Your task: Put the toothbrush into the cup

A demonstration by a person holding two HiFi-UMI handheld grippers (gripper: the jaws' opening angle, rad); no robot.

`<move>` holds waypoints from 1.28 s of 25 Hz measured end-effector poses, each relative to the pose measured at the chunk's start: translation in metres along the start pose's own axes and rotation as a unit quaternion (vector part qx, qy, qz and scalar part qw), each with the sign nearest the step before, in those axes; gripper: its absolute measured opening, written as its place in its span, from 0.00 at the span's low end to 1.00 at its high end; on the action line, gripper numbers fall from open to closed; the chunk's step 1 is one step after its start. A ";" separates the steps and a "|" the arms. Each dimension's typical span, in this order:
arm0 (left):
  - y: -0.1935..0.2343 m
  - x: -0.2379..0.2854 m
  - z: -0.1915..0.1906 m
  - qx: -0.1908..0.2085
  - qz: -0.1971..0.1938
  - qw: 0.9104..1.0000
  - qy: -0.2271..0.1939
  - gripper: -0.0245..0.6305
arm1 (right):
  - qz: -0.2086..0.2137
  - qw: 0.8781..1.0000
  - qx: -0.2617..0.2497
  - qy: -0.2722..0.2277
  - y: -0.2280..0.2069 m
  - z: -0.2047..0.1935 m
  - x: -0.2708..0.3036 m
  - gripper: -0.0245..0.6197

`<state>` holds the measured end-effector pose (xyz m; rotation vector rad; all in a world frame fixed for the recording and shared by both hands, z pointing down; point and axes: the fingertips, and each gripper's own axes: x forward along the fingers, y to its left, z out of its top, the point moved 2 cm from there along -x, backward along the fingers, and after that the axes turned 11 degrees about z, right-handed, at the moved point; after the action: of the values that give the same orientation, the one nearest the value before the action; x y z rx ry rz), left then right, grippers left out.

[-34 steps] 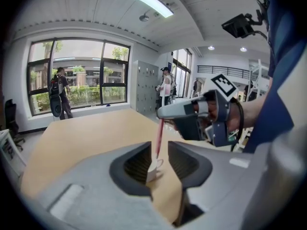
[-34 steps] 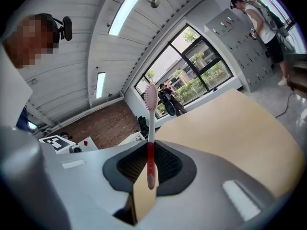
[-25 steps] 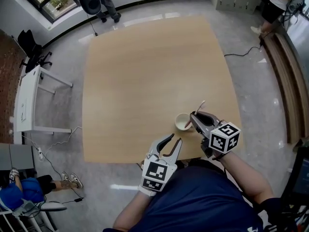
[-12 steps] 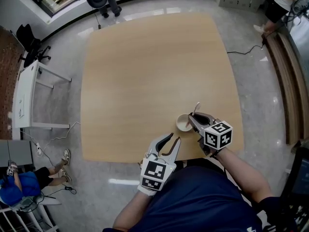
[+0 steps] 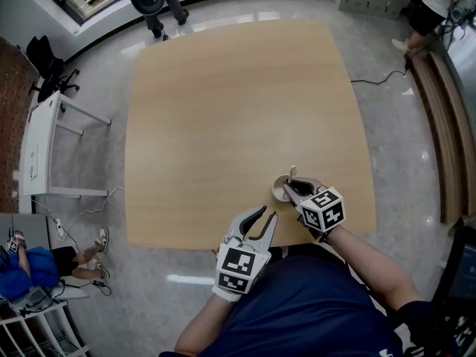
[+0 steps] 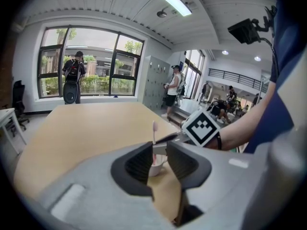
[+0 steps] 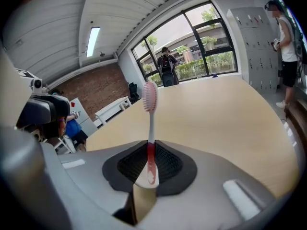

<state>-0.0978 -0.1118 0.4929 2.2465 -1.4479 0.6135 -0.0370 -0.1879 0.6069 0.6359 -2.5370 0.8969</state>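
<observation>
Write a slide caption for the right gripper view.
Pink-and-white plastic toothbrush clamped upright, bristles up, in the right hand-held gripper over the light wooden table.

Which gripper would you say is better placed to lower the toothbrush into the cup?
Right. The right gripper holds the toothbrush upright directly at the cup. The left gripper sits back by the table edge, empty, its jaws apart though they have just been closing slightly.

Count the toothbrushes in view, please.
1. The pink toothbrush stands bristles-up, clamped in the right gripper, directly over the white cup. No other one shows.
</observation>
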 end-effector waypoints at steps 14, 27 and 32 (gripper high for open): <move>0.001 -0.016 -0.004 -0.007 -0.005 1.000 -0.001 0.18 | -0.002 0.997 -0.050 0.065 0.022 -0.017 0.019 0.20; -0.005 -0.011 -0.004 -0.004 -0.006 1.000 -0.002 0.18 | -0.004 0.999 -0.023 0.026 0.020 -0.006 -0.002 0.18; -0.010 -0.010 -0.003 -0.003 -0.005 1.000 -0.004 0.17 | 0.005 1.000 -0.005 -0.007 0.025 0.011 -0.015 0.17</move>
<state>-0.0932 -0.0989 0.4893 2.2540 -1.4390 0.5963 -0.0399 -0.1729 0.5794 0.6294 -2.5585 0.8866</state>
